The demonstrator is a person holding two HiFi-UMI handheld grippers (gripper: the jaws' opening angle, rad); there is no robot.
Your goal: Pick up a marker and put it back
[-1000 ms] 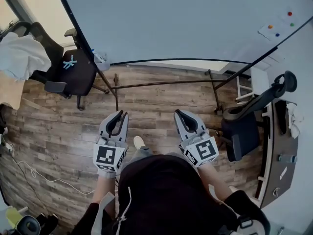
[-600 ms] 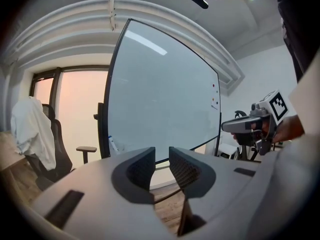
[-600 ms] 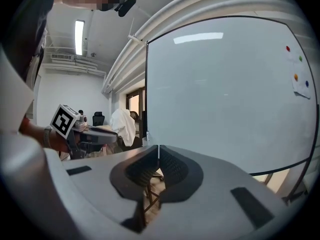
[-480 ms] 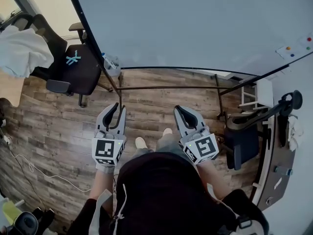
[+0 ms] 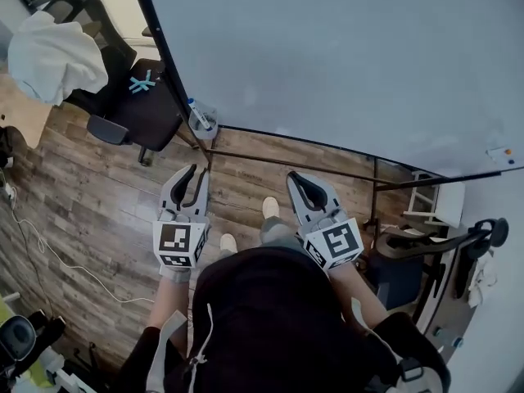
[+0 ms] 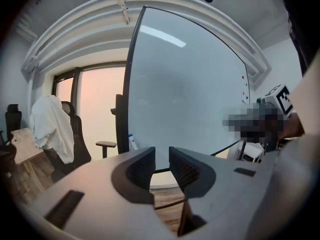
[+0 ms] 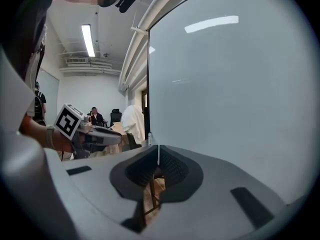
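Observation:
A white marker with a blue cap (image 5: 199, 115) stands in a small holder (image 5: 203, 124) at the lower left corner of the big whiteboard (image 5: 344, 64). The marker also shows in the left gripper view (image 6: 132, 142), beside the board's dark frame. My left gripper (image 5: 193, 177) hangs below and in front of the holder, apart from it. Its jaws (image 6: 161, 157) are open with a narrow gap and nothing between them. My right gripper (image 5: 295, 180) is level with it, further right. Its jaws (image 7: 158, 156) are shut and empty.
A black office chair (image 5: 135, 109) with a blue taped cross stands left of the board, with a white cloth (image 5: 57, 51) draped on the chair behind it. The board's metal stand bars (image 5: 286, 160) cross the wooden floor ahead. Another chair (image 5: 409, 260) stands right. A cable (image 5: 49, 256) lies left.
The view has shifted towards the board's lower left corner, so the marker holder is nearer the left gripper. The left jaws have parted. The right jaws stay shut.

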